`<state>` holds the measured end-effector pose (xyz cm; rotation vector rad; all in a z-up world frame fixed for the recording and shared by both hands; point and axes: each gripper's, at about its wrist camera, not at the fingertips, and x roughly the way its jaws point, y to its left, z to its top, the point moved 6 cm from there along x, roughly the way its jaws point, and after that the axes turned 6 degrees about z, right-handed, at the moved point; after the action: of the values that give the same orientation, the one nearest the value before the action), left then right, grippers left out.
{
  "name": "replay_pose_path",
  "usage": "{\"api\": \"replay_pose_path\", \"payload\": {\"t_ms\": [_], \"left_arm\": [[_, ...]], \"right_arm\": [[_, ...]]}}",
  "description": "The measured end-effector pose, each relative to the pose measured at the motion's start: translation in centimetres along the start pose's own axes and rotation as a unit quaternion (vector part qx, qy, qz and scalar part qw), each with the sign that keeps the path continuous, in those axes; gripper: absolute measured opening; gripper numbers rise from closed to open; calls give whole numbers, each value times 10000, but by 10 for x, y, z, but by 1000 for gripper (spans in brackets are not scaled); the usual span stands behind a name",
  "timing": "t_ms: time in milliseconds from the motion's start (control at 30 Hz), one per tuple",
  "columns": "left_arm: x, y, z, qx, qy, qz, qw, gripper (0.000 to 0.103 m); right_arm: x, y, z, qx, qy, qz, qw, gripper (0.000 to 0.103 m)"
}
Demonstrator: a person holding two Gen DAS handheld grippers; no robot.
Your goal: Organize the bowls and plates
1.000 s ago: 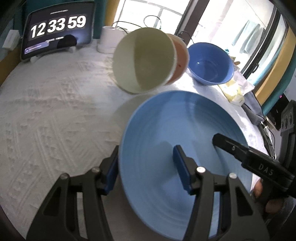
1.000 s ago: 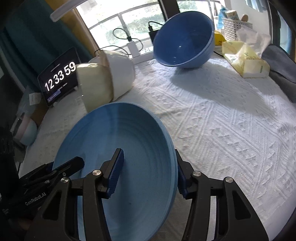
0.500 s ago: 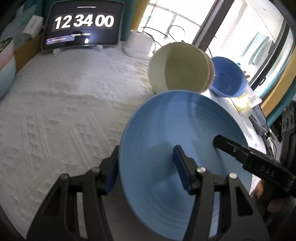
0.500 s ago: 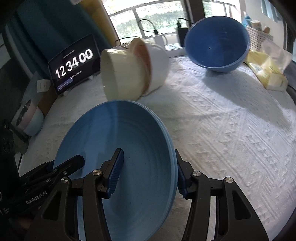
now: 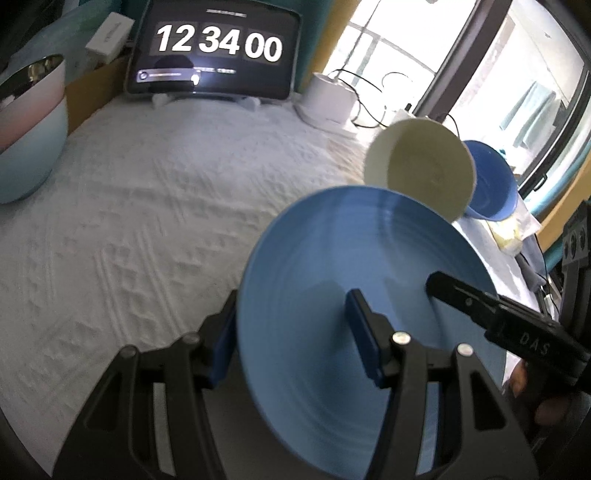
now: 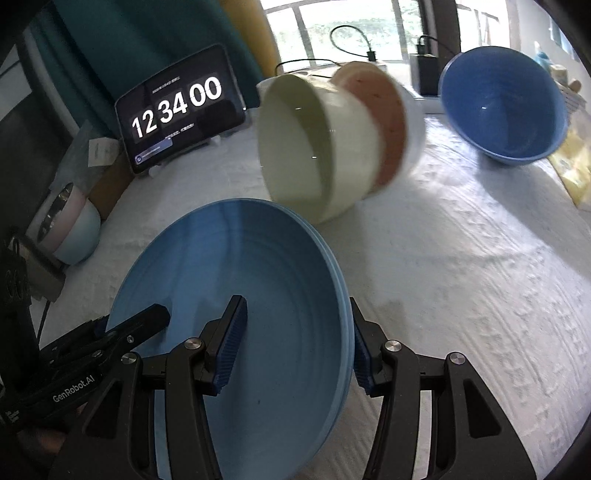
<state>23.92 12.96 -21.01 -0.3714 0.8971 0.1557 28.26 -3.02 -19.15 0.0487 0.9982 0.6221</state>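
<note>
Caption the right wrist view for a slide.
Both grippers clamp opposite rims of the blue plate above the white tablecloth, nested bowls behind.

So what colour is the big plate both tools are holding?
The plate is light blue with faint ring ridges; the right wrist view shows it best.

bright daylight pours through windows (image 6: 332, 26) behind a teal curtain (image 6: 140, 48) onto the white textured tablecloth (image 5: 147, 229).

Black gripper (image 6: 293, 341) frames, blue ribbed pads (image 6: 231, 341) (silver screws)
</note>
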Motion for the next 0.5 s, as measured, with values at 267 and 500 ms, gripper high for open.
{"api": "replay_pose_path", "payload": {"t_ms": [267,500], "left_arm": [[7,17,12,-20,-6,64,10000,57],[11,21,19,20,-44,186,9998,57]], "right_arm": [[17,11,11,46,91,18,9999,56],[27,13,17,78,126,-32,9999,57]]}}
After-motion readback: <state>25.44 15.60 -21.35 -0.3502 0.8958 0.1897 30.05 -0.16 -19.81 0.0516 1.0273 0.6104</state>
